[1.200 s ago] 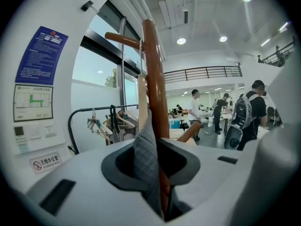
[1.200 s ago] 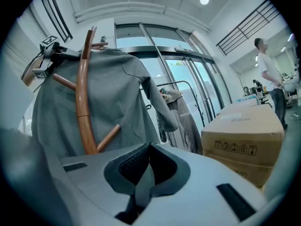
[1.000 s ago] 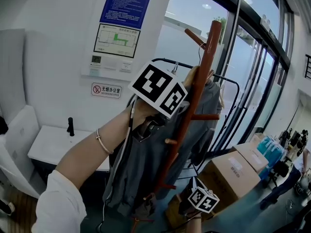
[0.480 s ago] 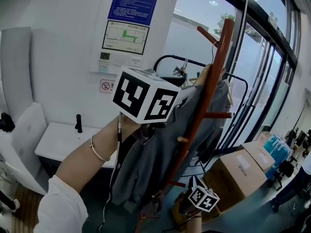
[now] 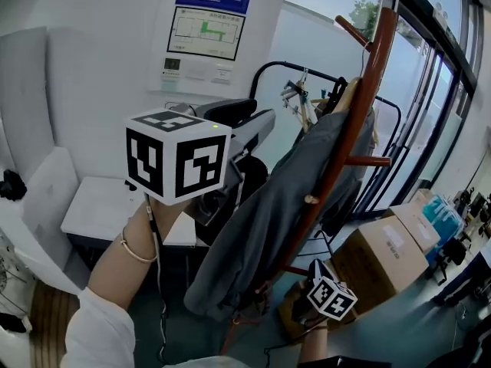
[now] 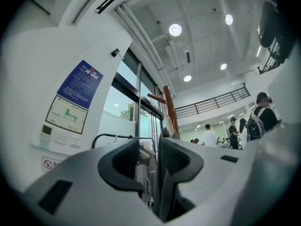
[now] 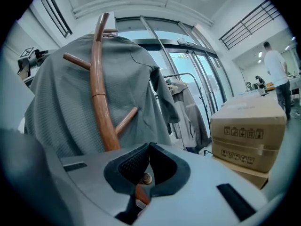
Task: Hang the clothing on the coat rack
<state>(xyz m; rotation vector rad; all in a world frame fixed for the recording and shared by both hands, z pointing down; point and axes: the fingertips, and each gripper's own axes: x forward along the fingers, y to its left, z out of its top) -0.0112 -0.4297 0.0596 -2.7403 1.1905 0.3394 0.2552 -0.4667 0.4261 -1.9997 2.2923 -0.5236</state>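
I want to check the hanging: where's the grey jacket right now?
Head view, right of centre: the grey jacket drapes over the slanting wooden coat rack, up and left of the cardboard box.

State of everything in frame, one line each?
Grey garment, hung on the coat rack, draped.
Coat rack, standing, carrying the garment.
Left hand-held gripper, open, empty.
Right hand-held gripper, jaw tips together, low by the coat rack.
Cardboard box, closed.

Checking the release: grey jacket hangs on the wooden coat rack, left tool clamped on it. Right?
No: the grey jacket hangs on the wooden coat rack, but the left tool is open and empty, per the left gripper view.
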